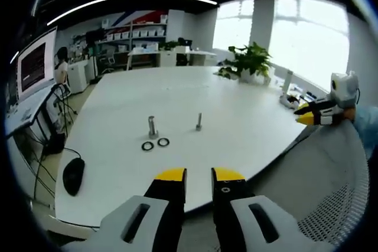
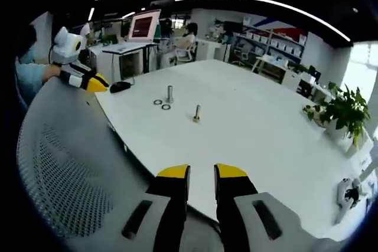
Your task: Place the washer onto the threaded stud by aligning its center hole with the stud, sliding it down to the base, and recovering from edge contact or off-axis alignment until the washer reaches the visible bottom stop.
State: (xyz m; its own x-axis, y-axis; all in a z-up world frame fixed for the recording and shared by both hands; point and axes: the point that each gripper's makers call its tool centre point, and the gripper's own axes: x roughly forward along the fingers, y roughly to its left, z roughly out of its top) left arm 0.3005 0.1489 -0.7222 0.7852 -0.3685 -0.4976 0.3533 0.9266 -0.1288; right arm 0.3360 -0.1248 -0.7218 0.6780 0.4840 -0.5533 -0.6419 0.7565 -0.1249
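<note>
Both the left hand-held gripper [image 1: 199, 175] and right hand-held gripper [image 2: 202, 172] stand slightly parted and empty, well short of two dark ring washers [image 1: 155, 144] lying just before the larger upright threaded metal stud [image 1: 152, 127] on the white surface [image 1: 236, 146]; advise pinching one washer's rim, keeping it level over the stud.

left tool [image 1: 199, 174]: jaws slightly apart, empty | right tool [image 2: 202, 171]: jaws slightly apart, empty

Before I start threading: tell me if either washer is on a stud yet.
Neither. Both washers lie flat on the table, beside the taller stud.
</note>
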